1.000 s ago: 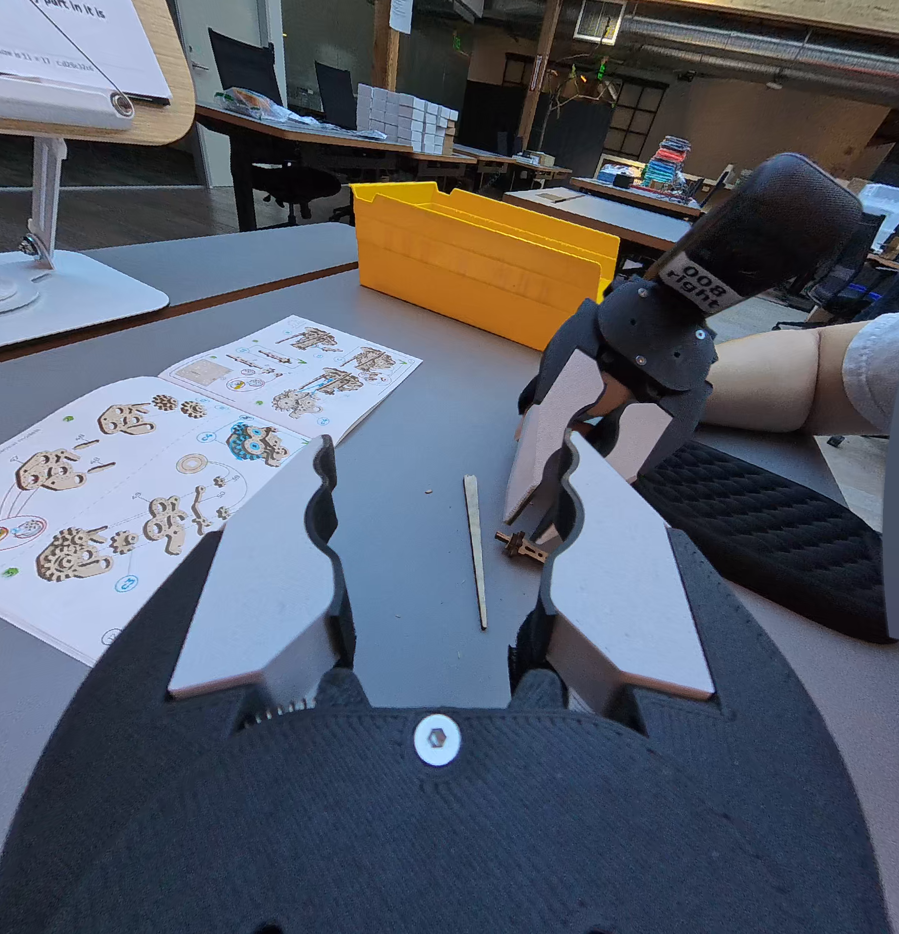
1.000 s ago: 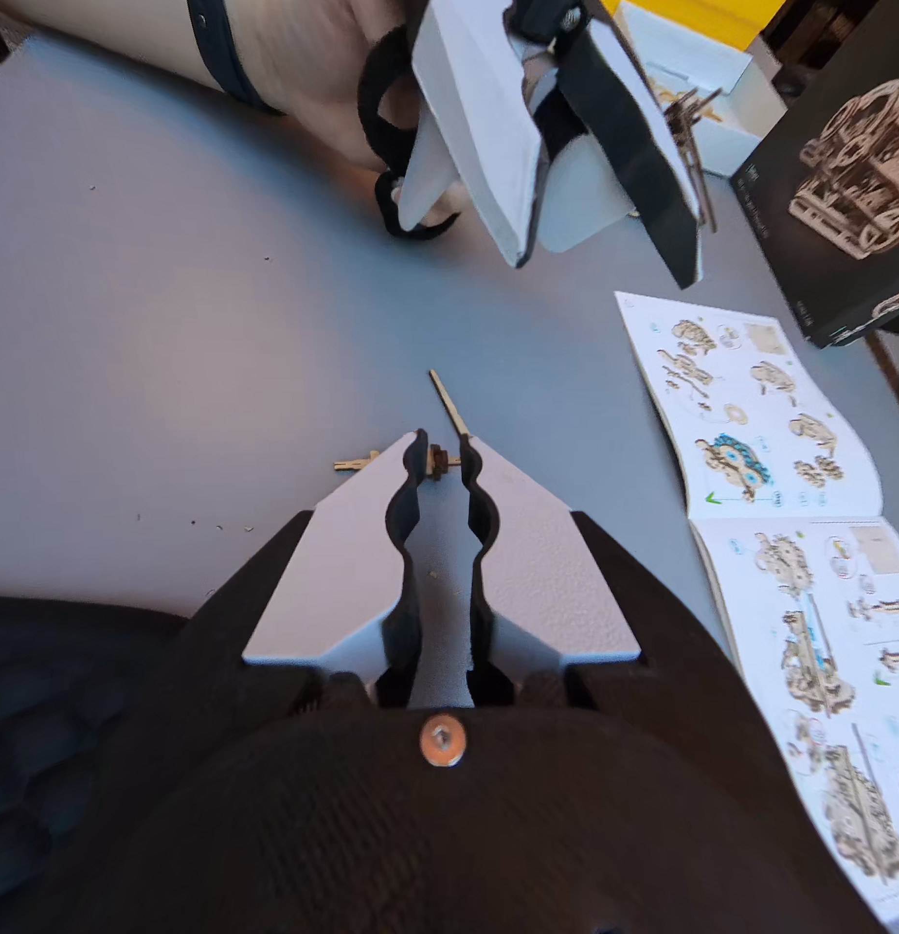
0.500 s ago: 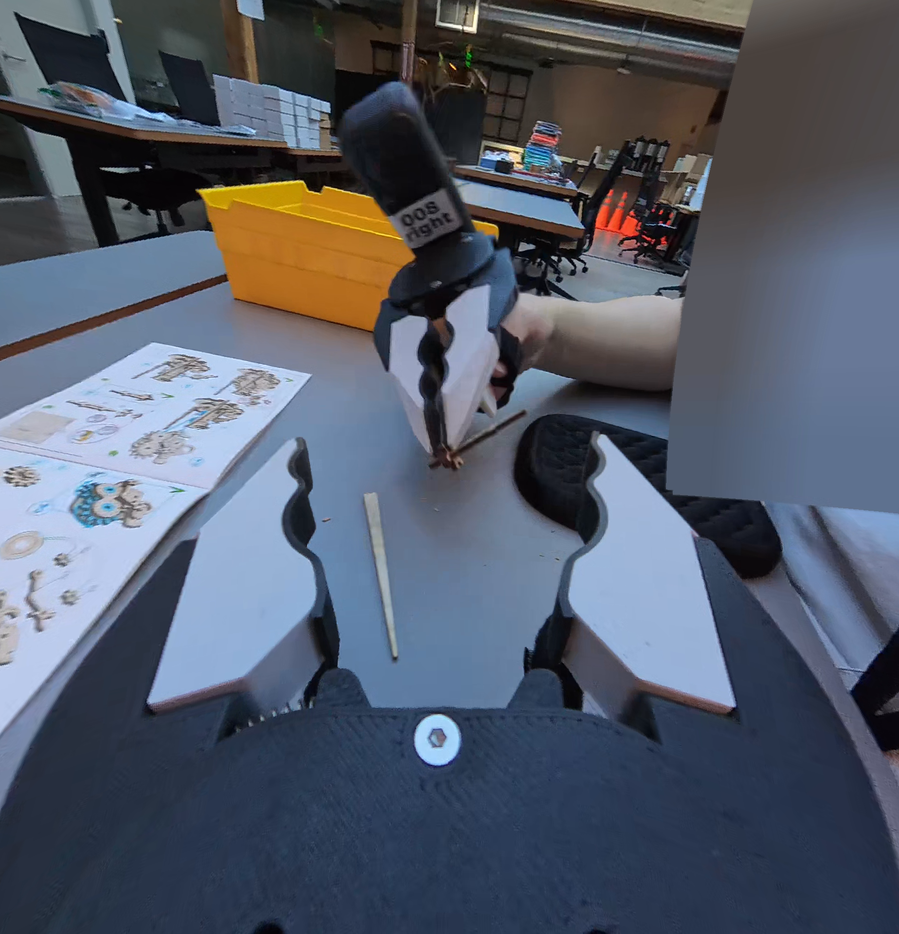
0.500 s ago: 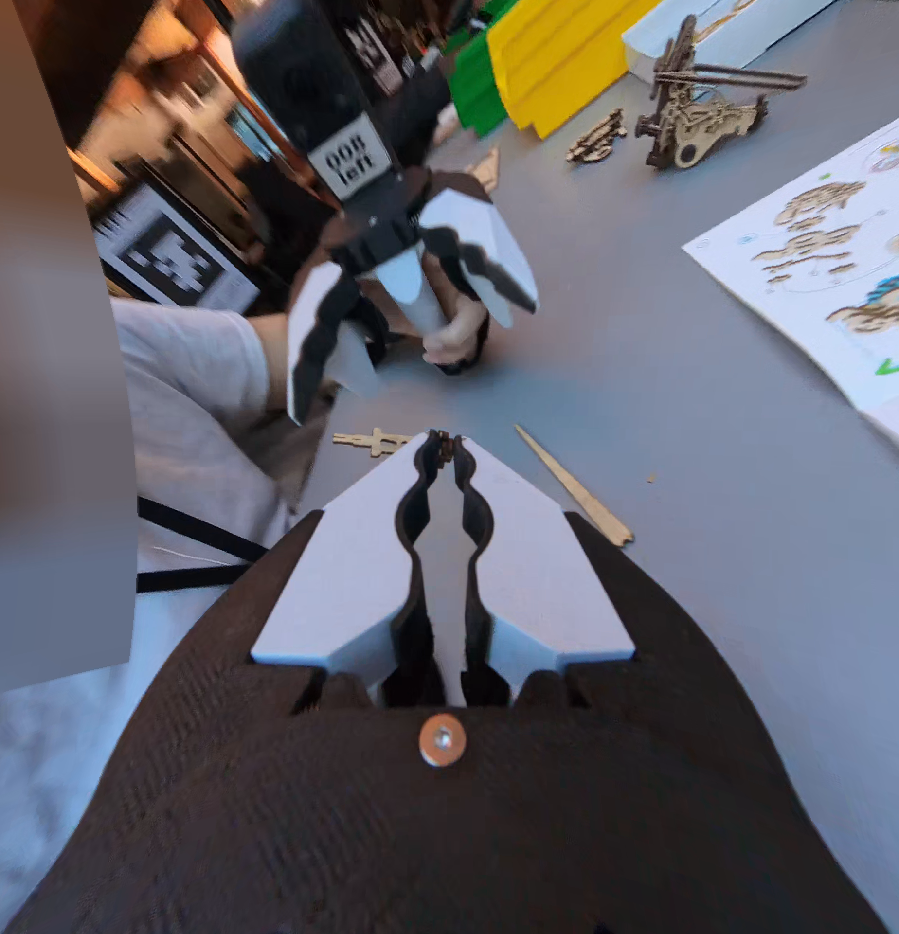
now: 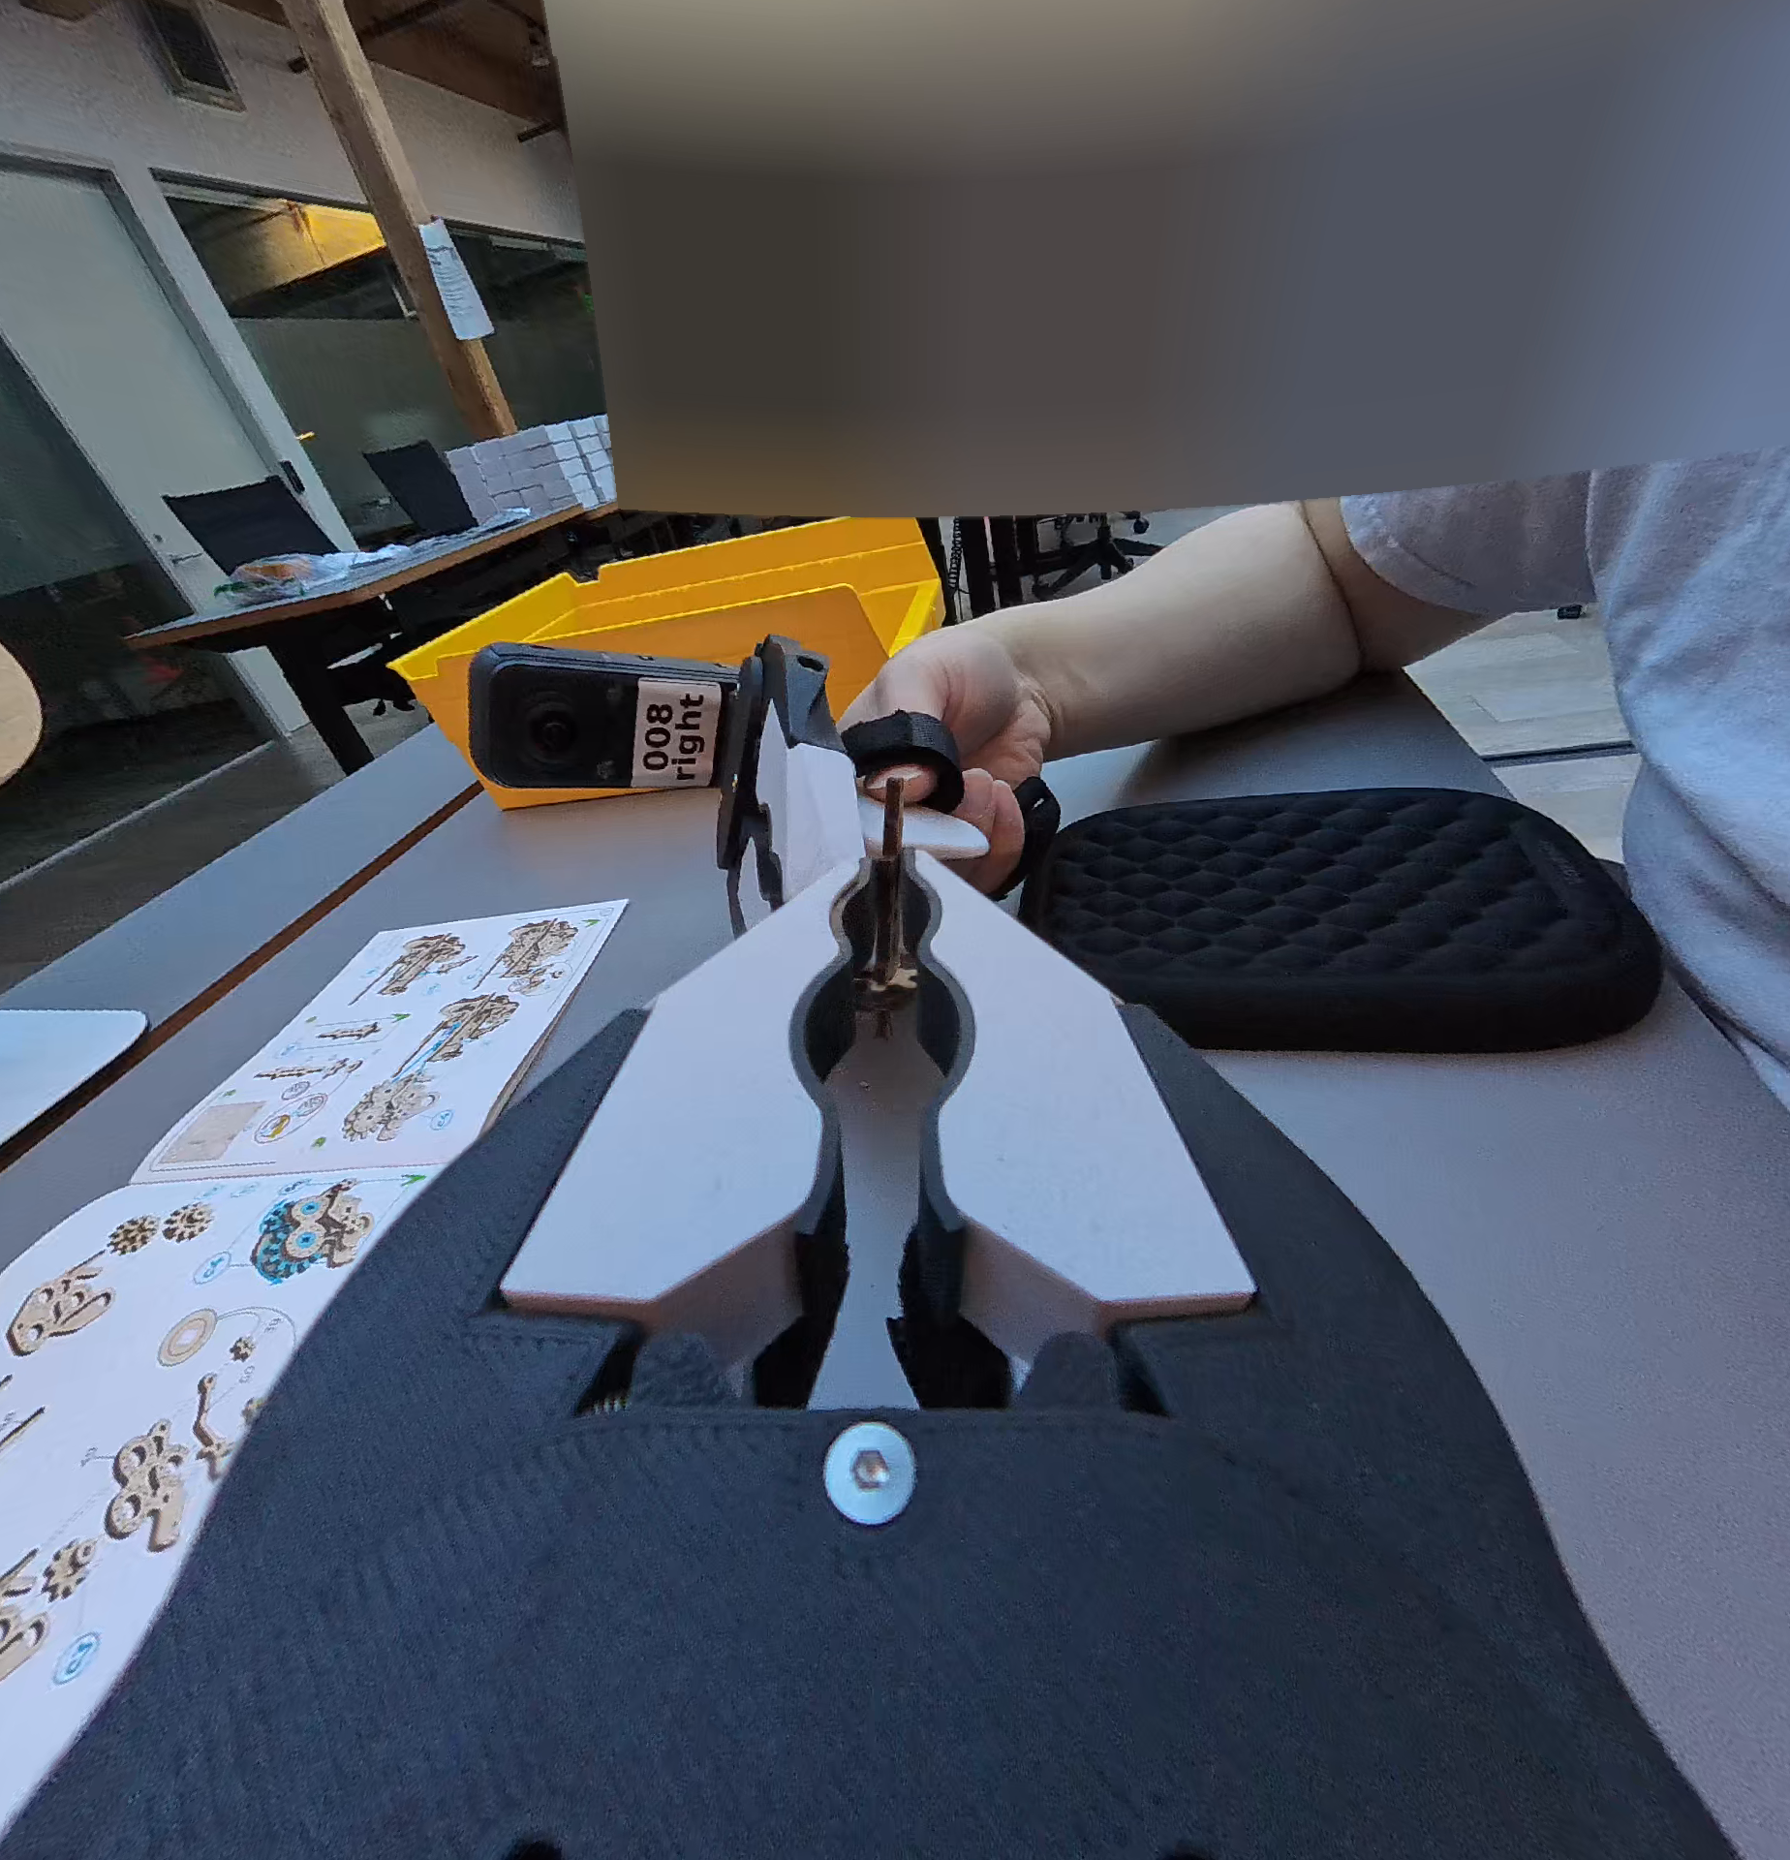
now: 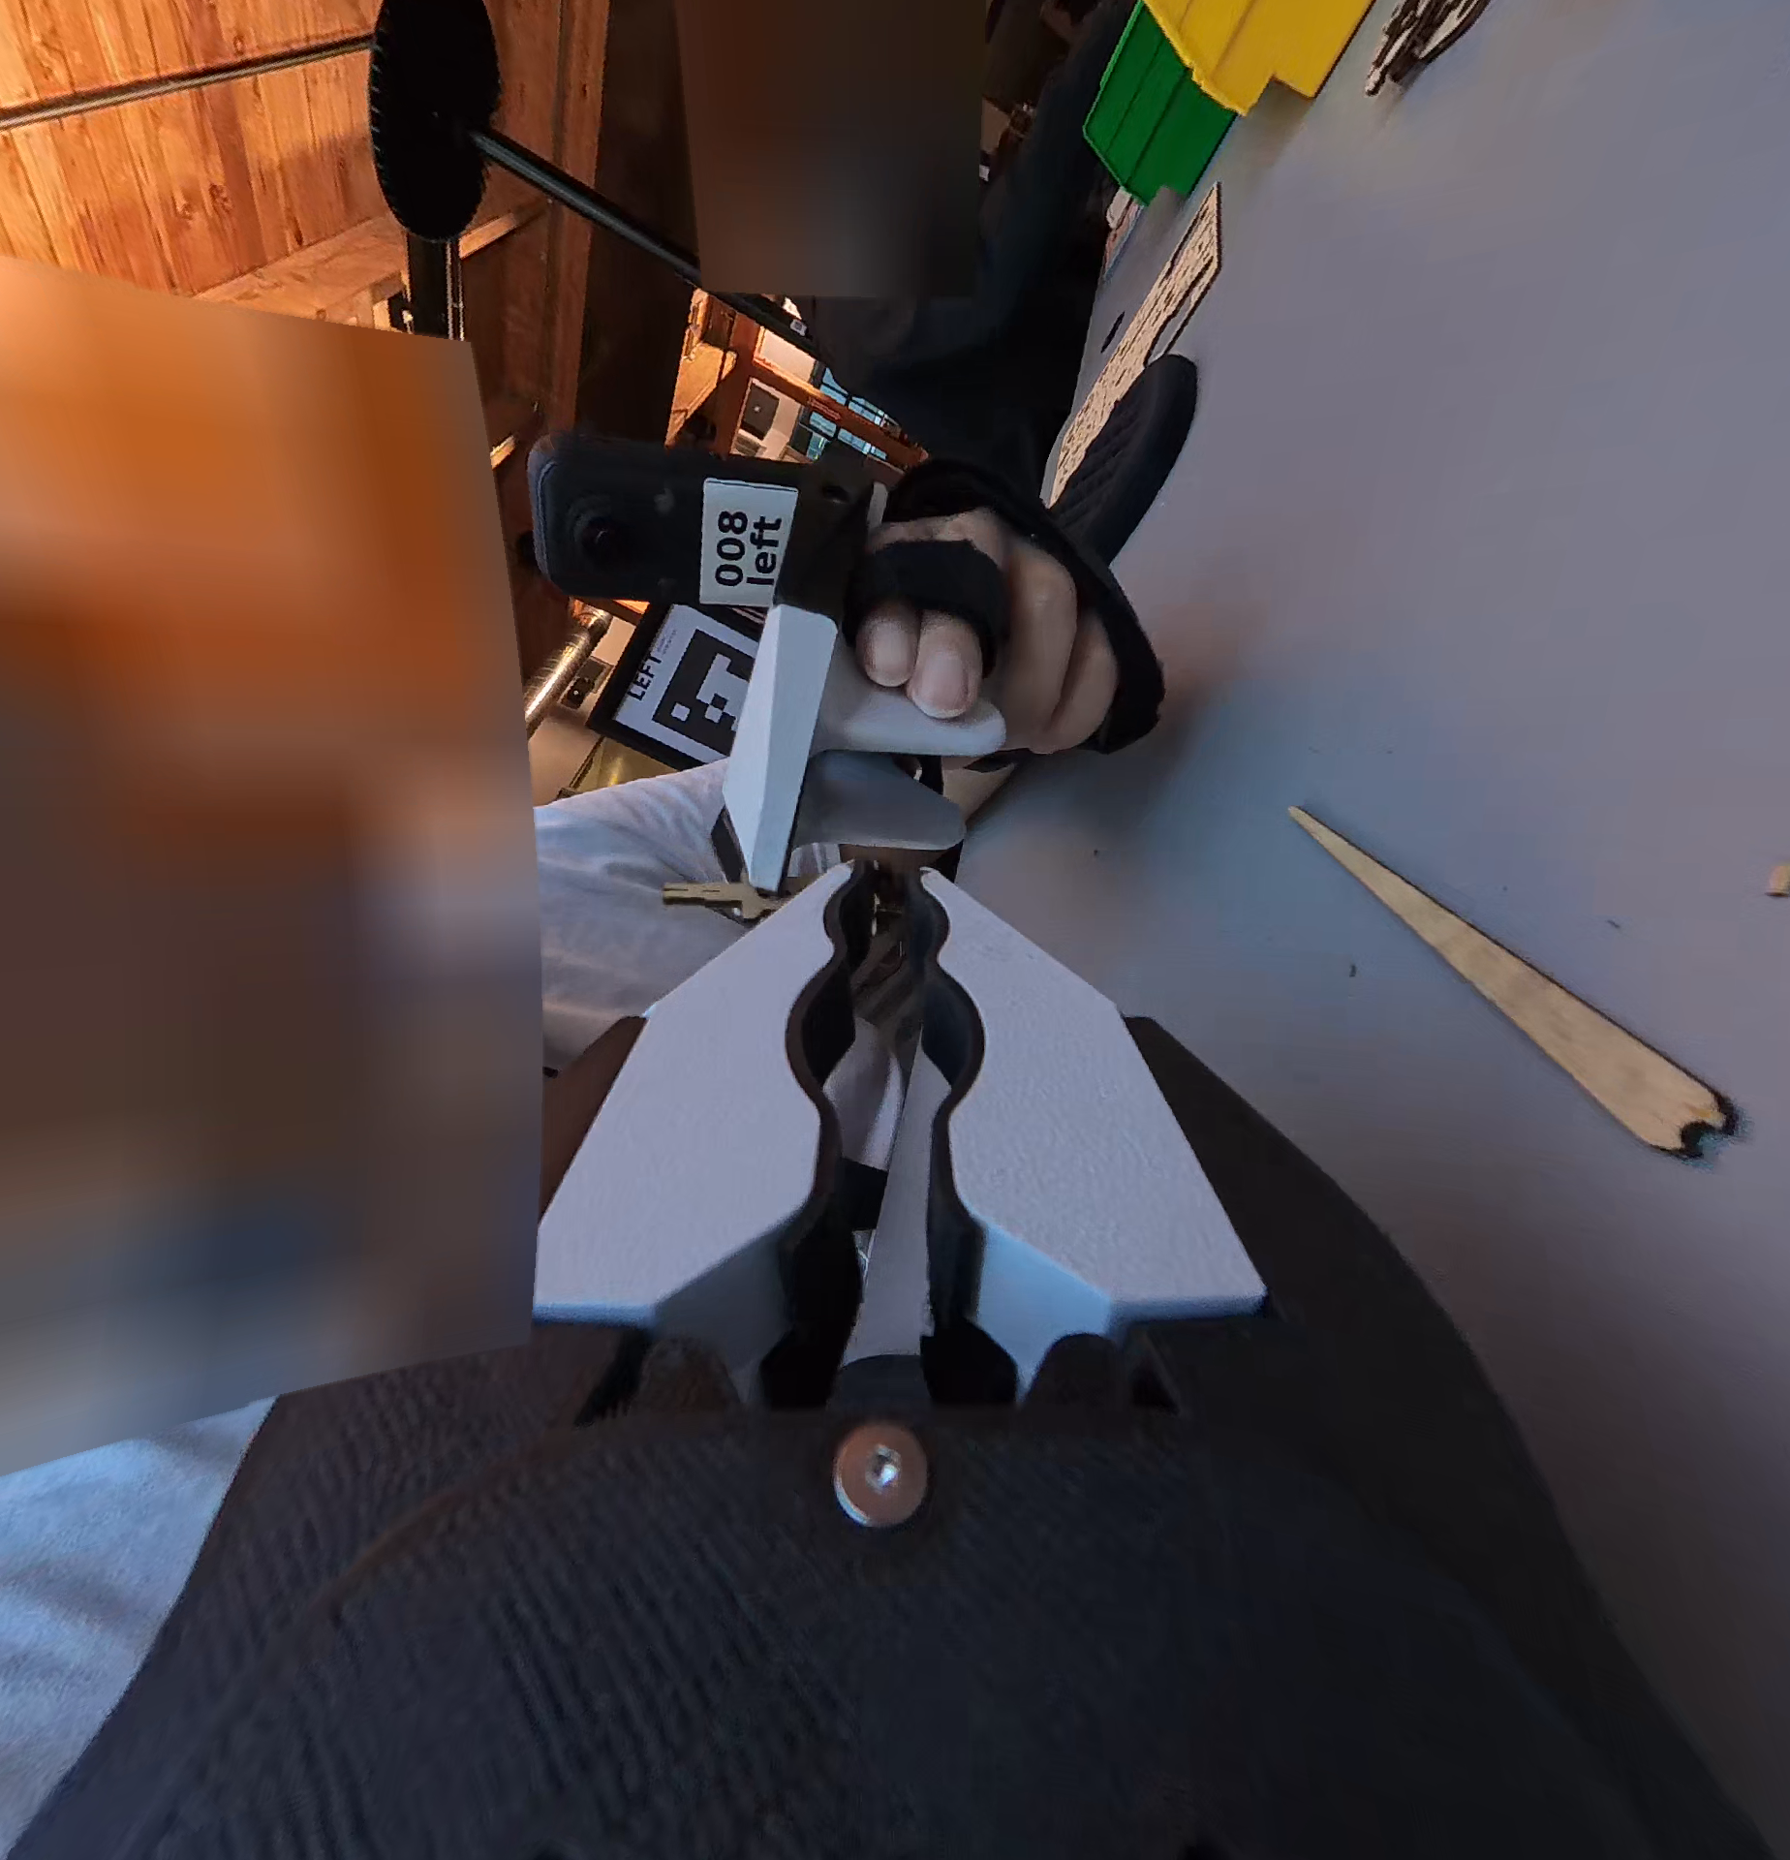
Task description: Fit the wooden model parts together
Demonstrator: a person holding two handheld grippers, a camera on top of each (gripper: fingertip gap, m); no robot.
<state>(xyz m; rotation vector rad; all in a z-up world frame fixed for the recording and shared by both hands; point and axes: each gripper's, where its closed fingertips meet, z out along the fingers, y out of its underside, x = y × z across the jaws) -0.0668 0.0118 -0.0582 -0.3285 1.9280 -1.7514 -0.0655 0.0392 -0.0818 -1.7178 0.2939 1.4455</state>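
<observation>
The left gripper (image 5: 883,886) and right gripper (image 6: 886,886) meet tip to tip, both with fingers drawn nearly together. A hand (image 6: 1012,644) grips the left; a bare forearm (image 5: 1193,624) trails the right

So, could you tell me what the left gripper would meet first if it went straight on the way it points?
Probably the right gripper, just past the tips of the left gripper, which is shut on a small wooden part. Depth is uncertain.
</observation>
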